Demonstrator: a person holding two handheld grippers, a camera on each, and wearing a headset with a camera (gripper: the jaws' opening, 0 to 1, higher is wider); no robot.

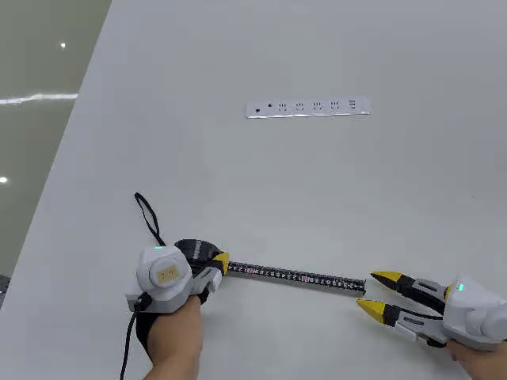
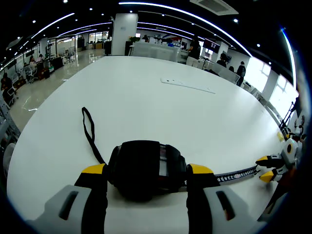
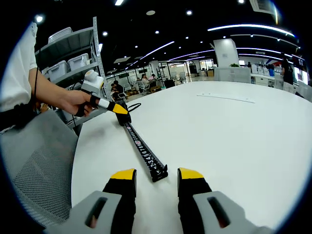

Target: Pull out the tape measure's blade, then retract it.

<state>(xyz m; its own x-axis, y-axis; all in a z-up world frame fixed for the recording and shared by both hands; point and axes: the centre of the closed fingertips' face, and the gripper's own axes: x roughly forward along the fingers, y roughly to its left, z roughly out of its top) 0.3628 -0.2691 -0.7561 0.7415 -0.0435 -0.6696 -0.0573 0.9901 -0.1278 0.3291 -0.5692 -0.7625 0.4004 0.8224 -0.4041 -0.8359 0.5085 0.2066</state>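
**Guide:** Nearest you, your left gripper [image 2: 147, 170] is clamped on the black tape measure case [image 2: 141, 156], with one yellow-tipped jaw against each flank. The case rests on the white table [image 1: 333, 198]. Its black wrist strap [image 2: 88, 127] lies in a loop on the table beyond it.

**Operator:** And the blade?

**Guide:** The blade [image 1: 293, 276] comes out of the case and lies flat on the table, pointing straight at your right gripper [image 3: 156, 174]. That gripper's jaws are spread and grasp nothing. The blade's end hook lies between their yellow tips and, as far as I can tell, touches neither.

**Operator:** So which step am I on, and how do I do it well?

**Guide:** I judge the pull-out done, or nearly so, with retraction to come. I cannot tell whether the case's lock is on. Hold the case firm and level with your left gripper so it cannot skid. Pinch the hook lightly with your right jaws, then walk it back along the blade's own line, low over the table and without twisting. A blade let go freely may whip in, kink, or jerk the case in your grip. The power strip [image 1: 307, 107] lies well apart at the far side, out of your path.
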